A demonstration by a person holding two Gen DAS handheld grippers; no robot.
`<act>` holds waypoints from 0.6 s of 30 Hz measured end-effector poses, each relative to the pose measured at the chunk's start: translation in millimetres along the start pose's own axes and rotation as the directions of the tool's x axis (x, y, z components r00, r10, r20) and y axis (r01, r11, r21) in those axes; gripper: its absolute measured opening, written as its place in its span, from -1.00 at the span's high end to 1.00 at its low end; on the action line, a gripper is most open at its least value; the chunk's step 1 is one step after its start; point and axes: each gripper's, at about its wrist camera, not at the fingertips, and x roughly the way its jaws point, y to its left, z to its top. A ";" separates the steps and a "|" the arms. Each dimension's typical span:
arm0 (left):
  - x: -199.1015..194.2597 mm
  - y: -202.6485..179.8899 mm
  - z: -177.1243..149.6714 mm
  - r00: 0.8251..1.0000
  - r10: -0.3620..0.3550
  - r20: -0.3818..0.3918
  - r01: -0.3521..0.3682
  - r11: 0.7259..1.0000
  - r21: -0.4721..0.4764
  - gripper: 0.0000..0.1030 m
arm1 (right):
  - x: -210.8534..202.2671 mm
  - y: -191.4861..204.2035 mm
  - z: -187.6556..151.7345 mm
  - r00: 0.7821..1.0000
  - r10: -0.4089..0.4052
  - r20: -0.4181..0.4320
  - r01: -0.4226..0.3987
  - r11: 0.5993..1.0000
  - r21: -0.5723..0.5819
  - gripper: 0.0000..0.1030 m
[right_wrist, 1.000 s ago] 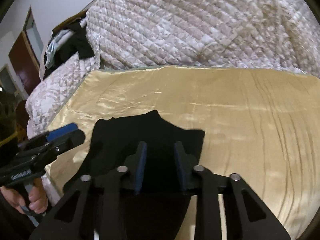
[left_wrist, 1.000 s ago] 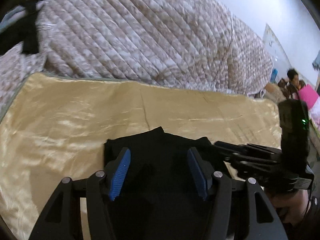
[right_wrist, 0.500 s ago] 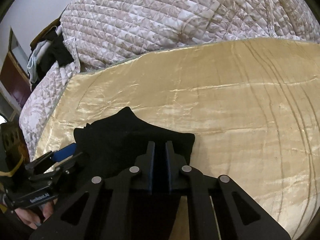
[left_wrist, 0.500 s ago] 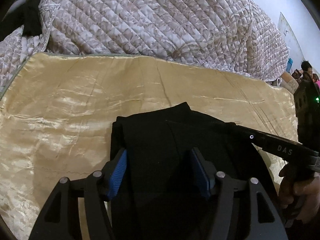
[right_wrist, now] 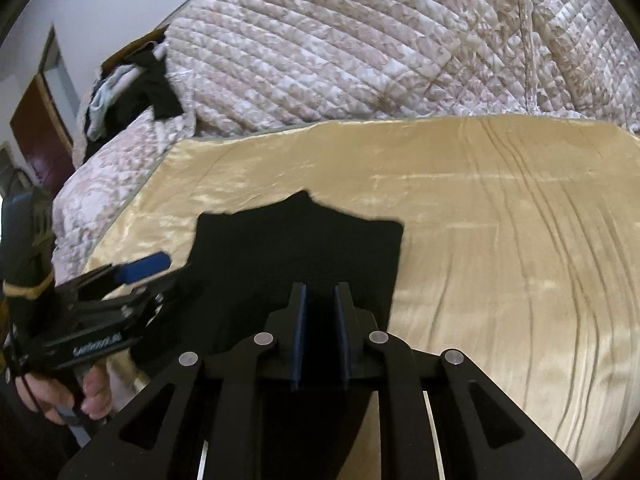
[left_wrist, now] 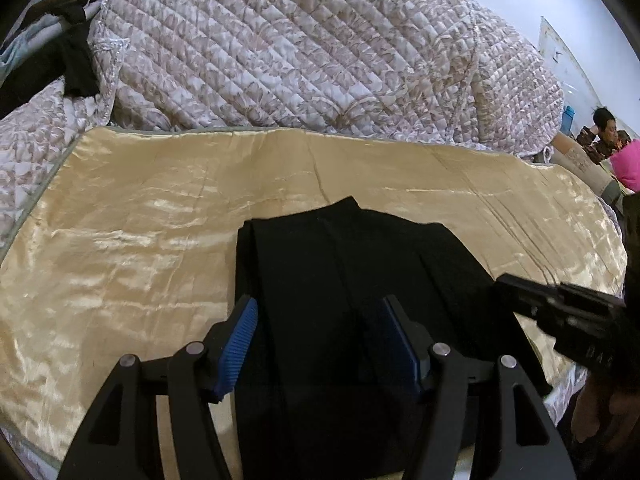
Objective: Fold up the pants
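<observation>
Two grippers hover over black pants (left_wrist: 344, 280) lying folded on the gold sheet (left_wrist: 140, 216) near its front edge. Left gripper (left_wrist: 318, 336) has its fingers spread wide, empty. Right gripper (right_wrist: 320, 332) shows a narrow gap between its fingers, holding nothing.

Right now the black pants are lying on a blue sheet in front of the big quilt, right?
Not quite. The black pants lie on a shiny gold sheet, not a blue one, in front of the big quilt. The left wrist view shows it.
</observation>
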 end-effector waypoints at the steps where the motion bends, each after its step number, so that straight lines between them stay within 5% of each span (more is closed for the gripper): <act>1: -3.0 -1.2 -3.8 1.000 0.001 0.001 -0.001 1.000 0.000 -0.28 | -4.1 4.9 -7.5 1.000 -0.008 0.001 0.008 1.000 -0.014 0.73; 9: -5.0 -0.5 -34.8 0.998 0.022 -0.058 -0.022 1.000 0.003 -0.29 | -5.8 25.9 -45.4 0.999 -0.052 -0.005 0.051 0.993 -0.103 0.71; 14: -12.3 11.7 -29.6 0.999 0.020 -0.025 -0.021 0.999 -0.024 -0.28 | -10.9 21.6 -36.9 0.999 -0.032 -0.011 0.031 0.994 -0.101 0.70; 16: -10.6 23.4 -26.5 0.999 0.008 -0.032 -0.011 0.998 -0.070 -0.28 | -14.1 12.4 -32.0 1.000 -0.025 -0.007 0.025 0.998 -0.056 0.36; 17: -8.7 30.7 -25.1 0.999 0.000 -0.038 -0.004 0.995 -0.102 -0.28 | -16.6 3.4 -28.0 1.000 -0.024 0.005 0.024 1.000 -0.017 -0.03; 18: -6.6 36.9 -23.5 0.999 -0.005 -0.043 0.000 0.992 -0.126 -0.28 | -18.0 -2.6 -25.7 0.999 -0.032 0.010 0.032 0.999 0.015 -0.21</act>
